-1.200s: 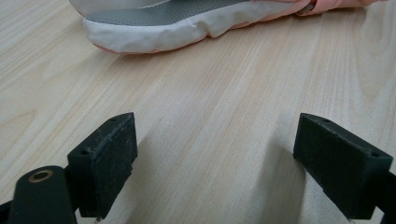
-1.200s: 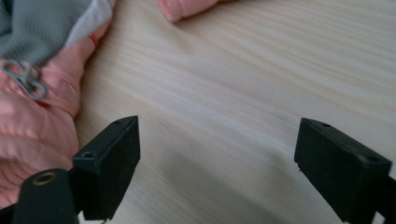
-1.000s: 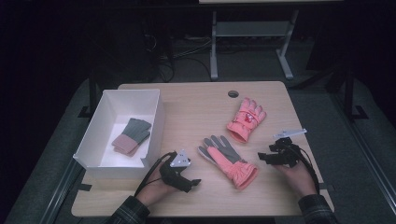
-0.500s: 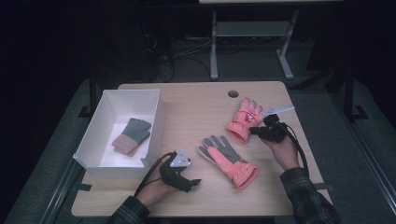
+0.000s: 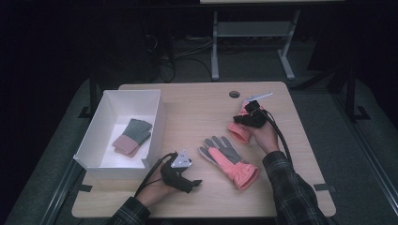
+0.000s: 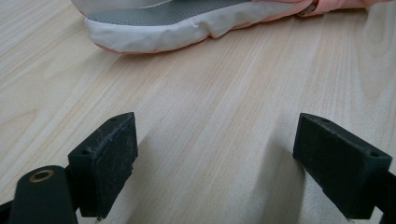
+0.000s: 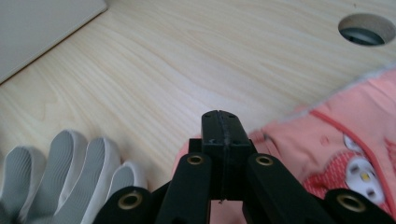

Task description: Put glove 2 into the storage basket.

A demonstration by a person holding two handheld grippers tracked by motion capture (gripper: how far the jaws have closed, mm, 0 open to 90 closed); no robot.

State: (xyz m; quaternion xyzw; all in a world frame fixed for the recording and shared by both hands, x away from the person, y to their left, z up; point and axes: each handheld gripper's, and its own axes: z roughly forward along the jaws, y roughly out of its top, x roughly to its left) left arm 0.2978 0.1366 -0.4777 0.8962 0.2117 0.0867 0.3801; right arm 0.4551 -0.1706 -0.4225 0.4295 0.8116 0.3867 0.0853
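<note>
Desk (image 5: pixel 197 108) of pale wood carries it all: a white rectangular box (image 5: pixel 157 123) at left holding a grey-and-pink folded glove (image 5: pixel 133 136), a grey-palmed coral glove (image 5: pixel 228 161) lying mid-desk. Right gripper (image 5: pixel 247 115) sits over the salmon-pink patterned glove (image 5: pixel 238 132), its fingers (image 7: pixel 223 133) pressed together, empty. Left gripper (image 5: pixel 191 177) rests near the front edge, fingers (image 6: pixel 105 161) spread wide.

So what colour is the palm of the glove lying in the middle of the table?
Grey, with a coral-pink cuff; the glove shows best in the high view.
</note>
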